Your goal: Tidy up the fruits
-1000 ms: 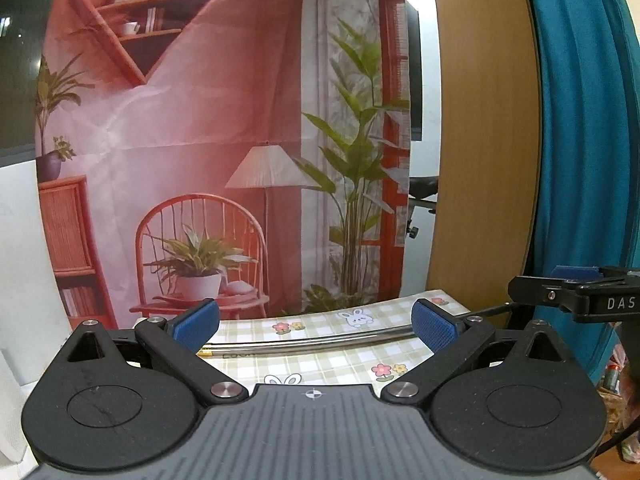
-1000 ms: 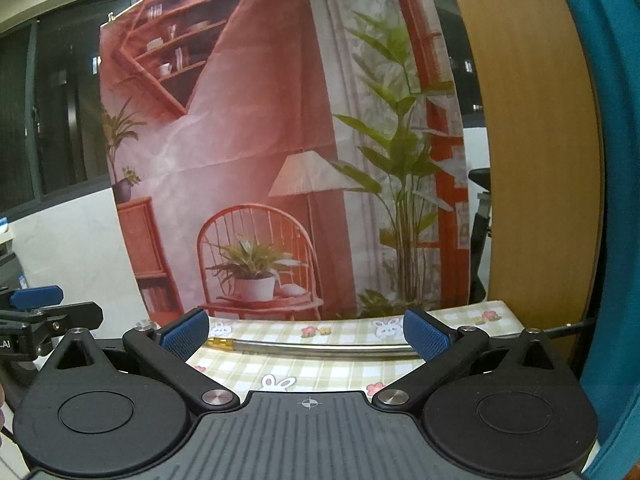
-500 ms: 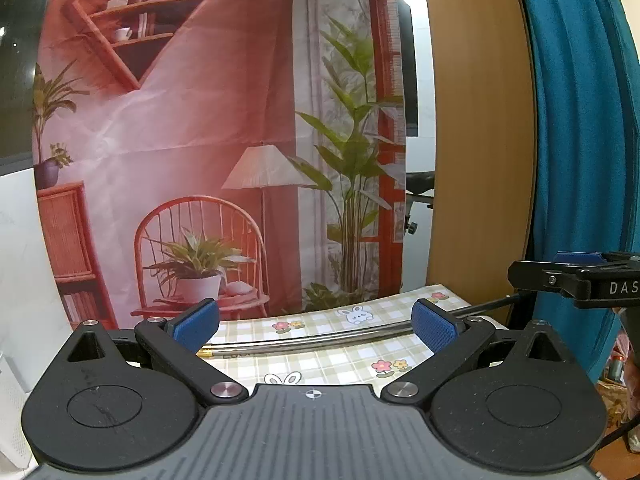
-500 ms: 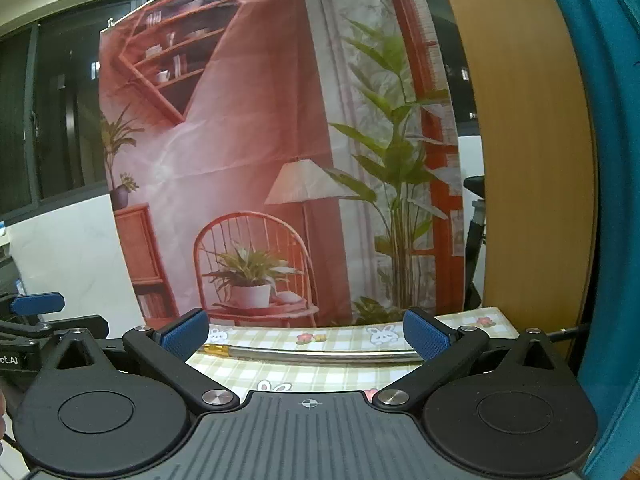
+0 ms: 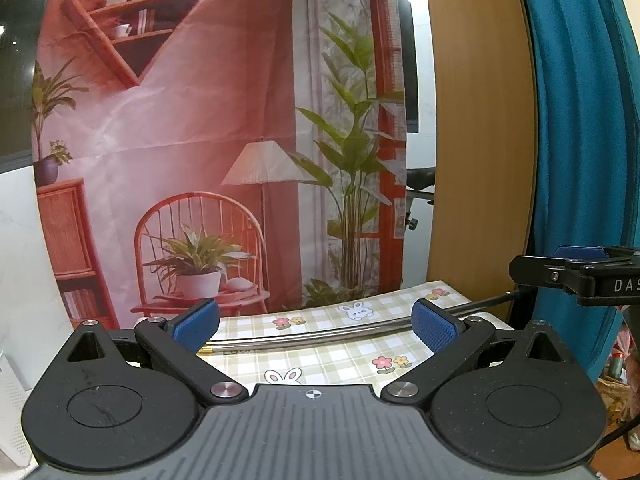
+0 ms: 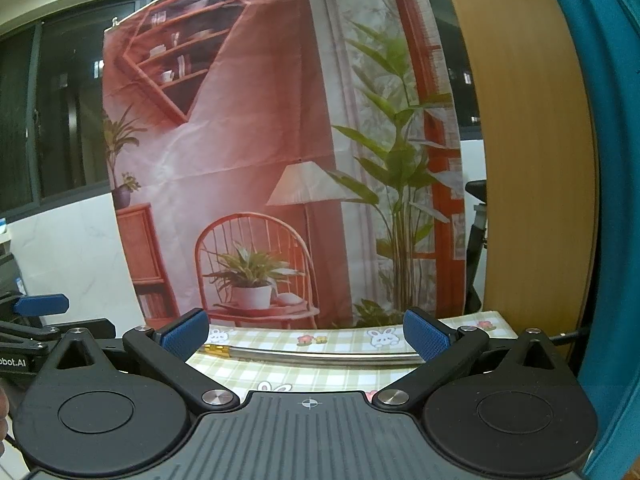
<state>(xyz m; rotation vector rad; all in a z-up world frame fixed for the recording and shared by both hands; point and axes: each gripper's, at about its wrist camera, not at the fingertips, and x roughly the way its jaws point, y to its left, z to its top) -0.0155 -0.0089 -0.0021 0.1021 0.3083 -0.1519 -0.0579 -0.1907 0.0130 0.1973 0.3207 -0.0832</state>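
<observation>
No fruit shows in either view. My left gripper is open, its blue pads wide apart with nothing between them, held above the far edge of a checked tablecloth printed with rabbits and flowers. My right gripper is open and empty too, over the same cloth. In the left wrist view the right gripper's black arm juts in from the right. One blue finger of the left gripper shows at the left edge of the right wrist view.
A metal rod lies across the cloth's far end, also visible as the rod. Behind it hangs a printed backdrop of a red room. A wooden panel and teal curtain stand at the right.
Both cameras have drifted slightly; the backdrop sits a little lower in the right wrist view. Both grippers stay open and empty.
</observation>
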